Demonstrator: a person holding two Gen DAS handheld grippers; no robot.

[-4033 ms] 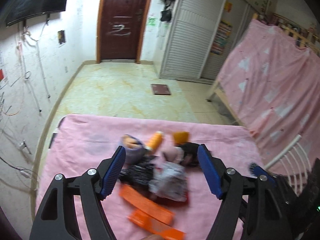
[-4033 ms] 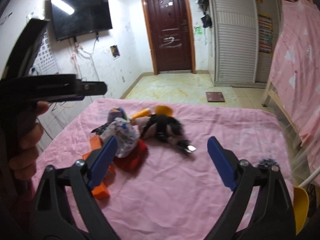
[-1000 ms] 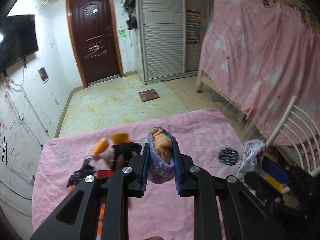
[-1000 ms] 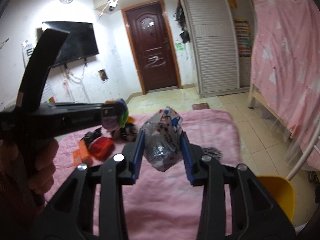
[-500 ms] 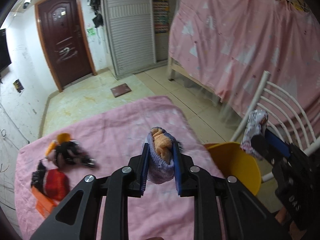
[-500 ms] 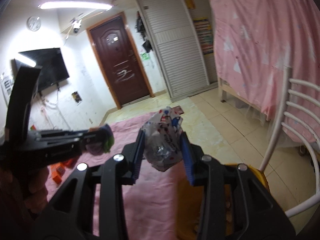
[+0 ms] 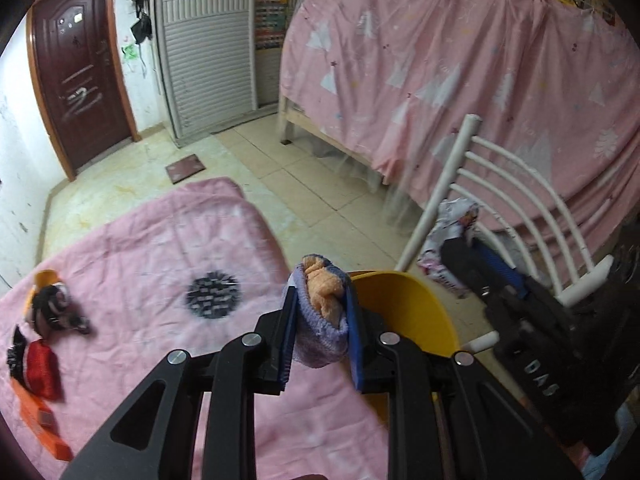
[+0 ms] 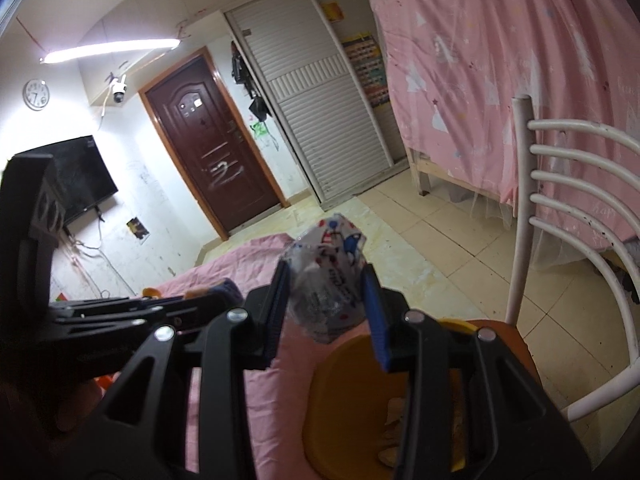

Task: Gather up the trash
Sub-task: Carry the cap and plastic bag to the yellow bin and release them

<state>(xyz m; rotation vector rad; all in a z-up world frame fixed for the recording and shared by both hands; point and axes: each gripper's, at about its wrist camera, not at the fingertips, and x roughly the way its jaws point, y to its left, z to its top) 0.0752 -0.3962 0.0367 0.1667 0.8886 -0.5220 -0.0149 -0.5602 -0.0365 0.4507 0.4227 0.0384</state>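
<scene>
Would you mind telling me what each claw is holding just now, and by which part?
The left claw pinches a purple knitted pouch with orange stuffing by its sides. The right claw clamps a crumpled printed plastic wrapper around its middle.

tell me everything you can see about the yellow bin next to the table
The yellow bin is a round, smooth plastic-looking tub, open at the top, standing upright beside the pink-covered table and in front of a white chair. A few pale crumpled scraps lie inside. The left gripper and right gripper, each clamping trash, hang near its rim without touching it.
</scene>
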